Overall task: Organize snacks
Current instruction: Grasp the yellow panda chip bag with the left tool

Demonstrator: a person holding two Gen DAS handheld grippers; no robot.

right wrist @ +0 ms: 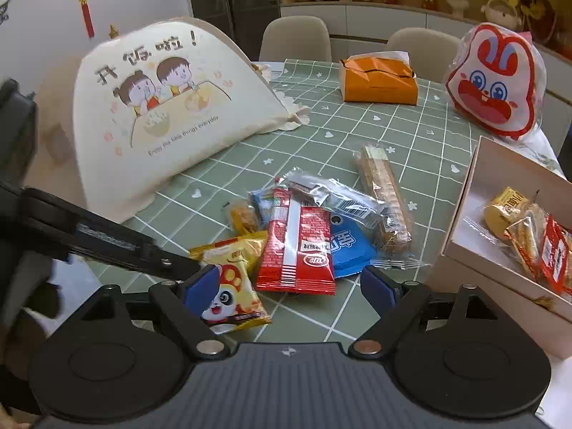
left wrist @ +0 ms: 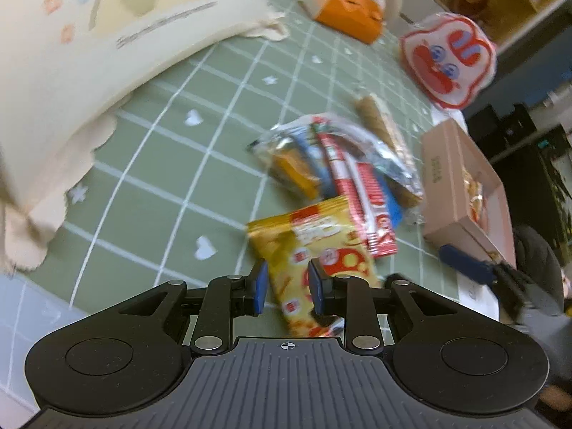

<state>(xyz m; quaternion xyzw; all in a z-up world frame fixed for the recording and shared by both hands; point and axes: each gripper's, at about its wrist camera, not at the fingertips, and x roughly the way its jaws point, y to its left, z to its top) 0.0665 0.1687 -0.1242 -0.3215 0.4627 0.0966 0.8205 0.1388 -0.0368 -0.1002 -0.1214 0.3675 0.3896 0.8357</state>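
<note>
A pile of snack packets lies on the green checked tablecloth (right wrist: 357, 136): a red packet (right wrist: 296, 250), a blue one (right wrist: 350, 250), a long biscuit bar (right wrist: 384, 193) and a yellow panda packet (right wrist: 232, 286). My left gripper (left wrist: 287, 287) hangs over the yellow packet (left wrist: 307, 246); its blue pads stand a narrow gap apart and the packet shows through the gap, flat on the cloth. My right gripper (right wrist: 289, 286) is wide open just before the red packet, with nothing between the pads. At the right stands an open pale box (right wrist: 464, 214) with several snacks inside.
A cream fabric food cover (right wrist: 171, 107) fills the left of the table. An orange tissue box (right wrist: 379, 82) and a red-and-white rabbit bag (right wrist: 497, 82) stand at the back. Two chairs (right wrist: 296, 35) are behind the table. The left gripper's arm (right wrist: 107, 243) reaches in from the left.
</note>
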